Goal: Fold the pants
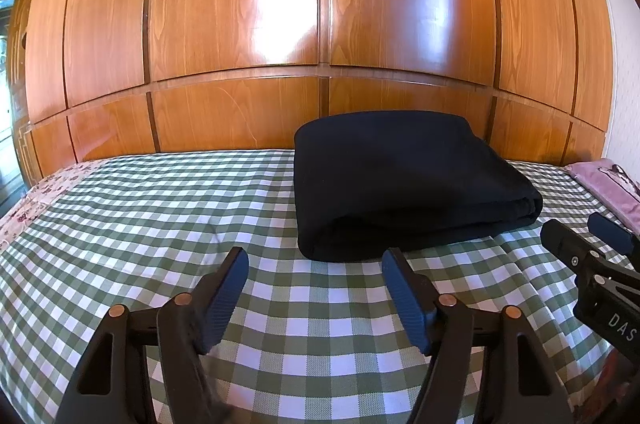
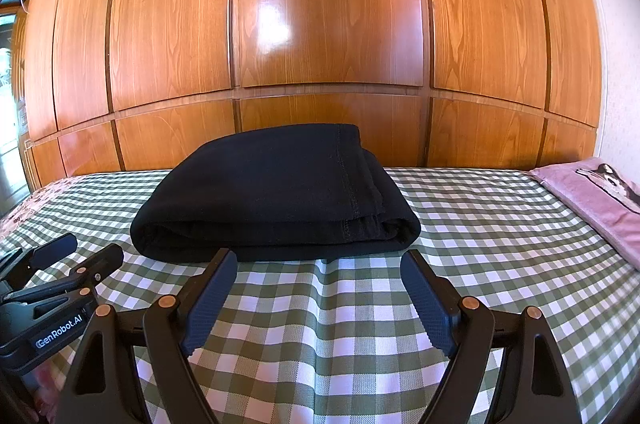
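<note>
A: Starting at the far left, what is there?

B: A strip of floral cloth [image 1: 24,212] runs along the left edge of the bed, beside a green-and-white checked sheet [image 1: 140,208] that covers the rest of the mattress.

A: And the left gripper?

B: The left gripper [image 1: 314,260] sits low over the sheet with its jaws spread wide and nothing between them. Its blue-padded fingers [image 1: 228,288] point toward the far side of the bed.

A: Where are the pants?

B: The pants [image 2: 272,192], dark navy, lie on the sheet as a thick folded bundle, close to the glossy wooden wardrobe [image 2: 320,24] that rises behind the bed. A stitched seam runs down the bundle's right part, and the stacked layers show along its near edge. A small ridge of sheet is puckered up just in front of it.

A: The right gripper?

B: The right gripper [image 2: 320,260] hovers just short of the bundle's near edge, jaws also wide apart and empty. Neither gripper touches the pants.

A: Anything at the far right?

B: A pink pillowcase [image 2: 592,200] with a dark animal print lies at the bed's right end, well apart from the pants.
</note>
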`<control>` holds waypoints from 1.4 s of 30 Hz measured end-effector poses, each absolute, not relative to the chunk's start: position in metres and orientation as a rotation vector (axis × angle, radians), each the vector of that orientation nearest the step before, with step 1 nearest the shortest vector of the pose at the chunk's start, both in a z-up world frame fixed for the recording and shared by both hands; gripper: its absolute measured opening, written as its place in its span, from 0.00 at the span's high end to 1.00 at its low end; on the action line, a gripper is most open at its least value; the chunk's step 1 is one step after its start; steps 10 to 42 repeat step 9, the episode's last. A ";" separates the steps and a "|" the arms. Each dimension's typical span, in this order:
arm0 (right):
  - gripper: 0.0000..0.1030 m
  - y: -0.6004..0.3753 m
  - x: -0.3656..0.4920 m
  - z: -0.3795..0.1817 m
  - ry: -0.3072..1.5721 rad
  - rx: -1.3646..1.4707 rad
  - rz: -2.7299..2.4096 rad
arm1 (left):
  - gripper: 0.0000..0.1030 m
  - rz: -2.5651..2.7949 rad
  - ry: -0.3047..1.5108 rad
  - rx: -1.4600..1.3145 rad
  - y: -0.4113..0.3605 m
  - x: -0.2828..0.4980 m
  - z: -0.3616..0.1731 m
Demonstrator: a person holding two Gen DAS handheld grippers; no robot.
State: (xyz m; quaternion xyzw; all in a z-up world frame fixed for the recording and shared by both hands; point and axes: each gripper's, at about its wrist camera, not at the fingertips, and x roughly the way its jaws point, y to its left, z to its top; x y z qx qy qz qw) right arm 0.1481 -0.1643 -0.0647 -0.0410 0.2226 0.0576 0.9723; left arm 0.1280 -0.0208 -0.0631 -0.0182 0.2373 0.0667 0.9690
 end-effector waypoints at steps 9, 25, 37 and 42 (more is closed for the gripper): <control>0.18 -0.164 0.149 -0.066 0.455 -0.078 0.115 | 0.34 0.135 0.489 -0.030 -0.020 0.130 -0.065; 0.18 -0.164 0.149 -0.066 0.455 -0.078 0.115 | 0.34 0.135 0.489 -0.030 -0.020 0.130 -0.065; 0.18 -0.164 0.149 -0.066 0.455 -0.078 0.115 | 0.34 0.135 0.489 -0.030 -0.020 0.130 -0.065; 0.18 -0.164 0.149 -0.066 0.455 -0.078 0.115 | 0.34 0.135 0.489 -0.030 -0.020 0.130 -0.065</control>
